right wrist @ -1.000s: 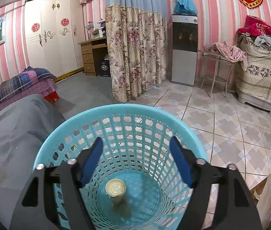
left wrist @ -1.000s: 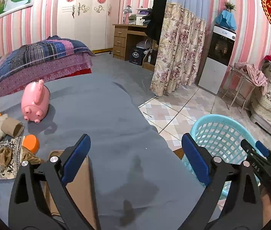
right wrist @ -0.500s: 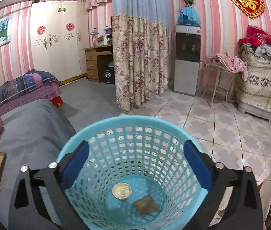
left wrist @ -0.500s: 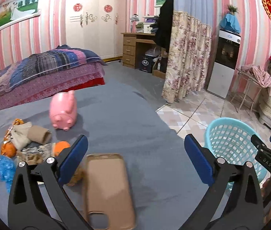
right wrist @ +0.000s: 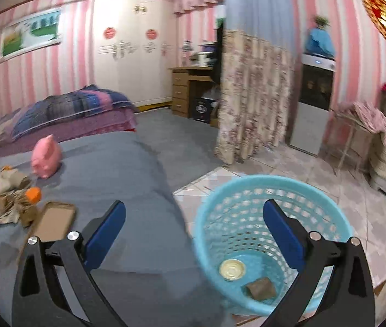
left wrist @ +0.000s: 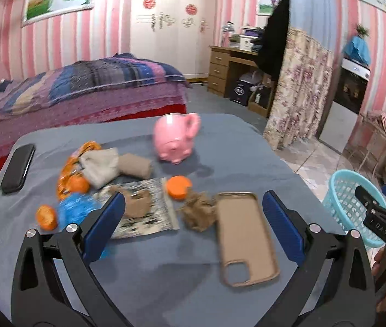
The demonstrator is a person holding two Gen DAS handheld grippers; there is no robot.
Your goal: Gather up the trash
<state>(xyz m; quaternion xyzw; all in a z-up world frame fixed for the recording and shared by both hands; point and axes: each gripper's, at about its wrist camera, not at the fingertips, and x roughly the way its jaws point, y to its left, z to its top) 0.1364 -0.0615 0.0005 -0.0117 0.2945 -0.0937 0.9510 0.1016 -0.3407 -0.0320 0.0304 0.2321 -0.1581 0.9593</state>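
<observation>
Left gripper (left wrist: 193, 218) spread wide, nothing between the blue pads; right gripper (right wrist: 193, 224) likewise wide and empty, poised beside the basket (right wrist: 206, 212). Crumpled brown paper wad (left wrist: 199, 214) directly ahead of left gripper, just beyond the tips, touching the phone case (left wrist: 247, 239); left hand clearly nearer. No marked long axis; soft, creased, compressible. Basket rigid perforated plastic, off to the right.

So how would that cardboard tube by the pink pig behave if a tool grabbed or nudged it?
The cardboard tube lies on its side, so a nudge would probably roll it, though the soft grey cloth may slow it. It looks hollow, thin-walled and already dented, so likely light and easily crushed.
</observation>
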